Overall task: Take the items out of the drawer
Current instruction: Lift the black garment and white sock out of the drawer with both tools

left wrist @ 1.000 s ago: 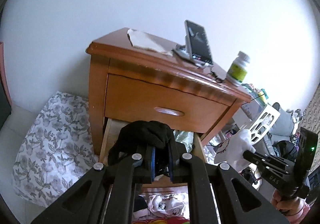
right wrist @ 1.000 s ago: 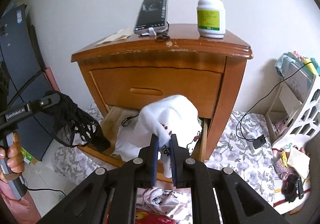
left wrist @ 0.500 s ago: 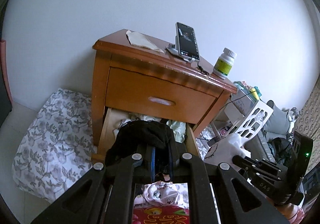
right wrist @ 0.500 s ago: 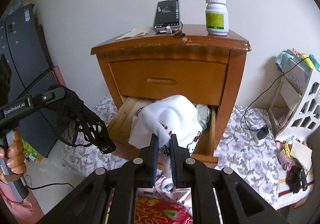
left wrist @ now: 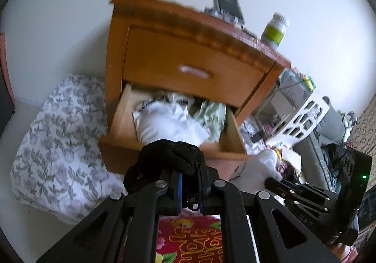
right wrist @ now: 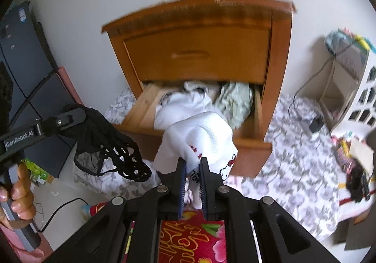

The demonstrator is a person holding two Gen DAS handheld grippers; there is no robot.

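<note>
Your left claw [left wrist: 189,189] is clamped on a black lacy garment [left wrist: 169,159], which bunches up over the fingertips and hangs off to one side; from the right wrist view you can see it dangling as a netted, see-through piece [right wrist: 110,147] in the air, off the left front corner of the drawer. Your right claw [right wrist: 192,183] is pinched tight on a white garment [right wrist: 199,140] with a bit of red stitching, and it droops over the front edge of the open drawer [right wrist: 249,138].

The drawer is the lower one of a wooden nightstand [left wrist: 188,60], pulled out, with more stuff inside: a white bundle [left wrist: 169,122] in the middle and a pale green crumpled cloth [left wrist: 212,117] toward the right. The upper drawer is closed.

On top of the nightstand there's a phone [left wrist: 226,4] propped upright and a white pill bottle [left wrist: 275,30] with a yellow-green label, both blurry. A floral grey-and-white cloth [left wrist: 54,136] lies on the floor around the nightstand. Right below both claws there's a red piece with gold patterns and flowers [right wrist: 190,239]. Your hand [right wrist: 21,194] shows wrapped around the left handle.
</note>
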